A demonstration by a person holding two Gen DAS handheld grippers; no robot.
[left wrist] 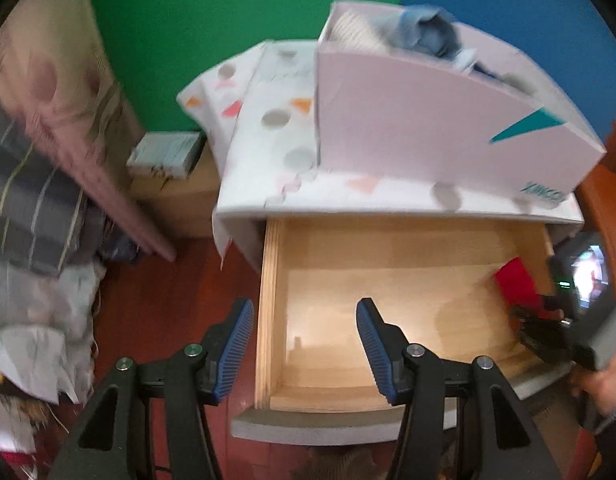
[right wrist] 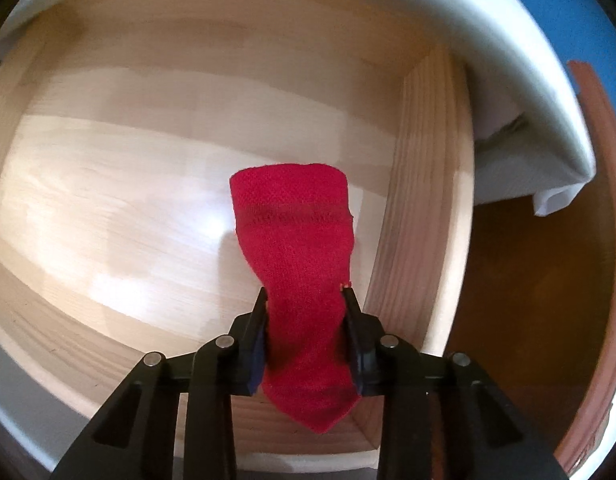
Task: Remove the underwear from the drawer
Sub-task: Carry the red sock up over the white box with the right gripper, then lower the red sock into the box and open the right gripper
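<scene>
Red knit cloth, the underwear point(right wrist: 296, 264), sits pinched between the jaws of the right gripper point(right wrist: 304, 300): both pads press into its sides, the fabric bunched narrow there and fanning wider beyond the tips. Its far end hangs past the jaws over the pale wood floor of the drawer point(right wrist: 108, 184); whether that end touches the wood I cannot tell. A pointed tail of the cloth sticks back behind the jaws, toward the drawer's front board. Just to the right of the jaws stands the drawer's side wall.

Off to the other side, the left gripper point(left wrist: 306, 344) hangs with its blue pads well apart and nothing between them, one pad over the drawer's left wall, the other over bare wood.

By my reckoning the grasp is made and the lift out is the step in hand. Next calls for raising the right gripper straight up until the cloth clears the drawer's rim, keeping the pinch firm, since the loose end could drag on the side wall.
</scene>
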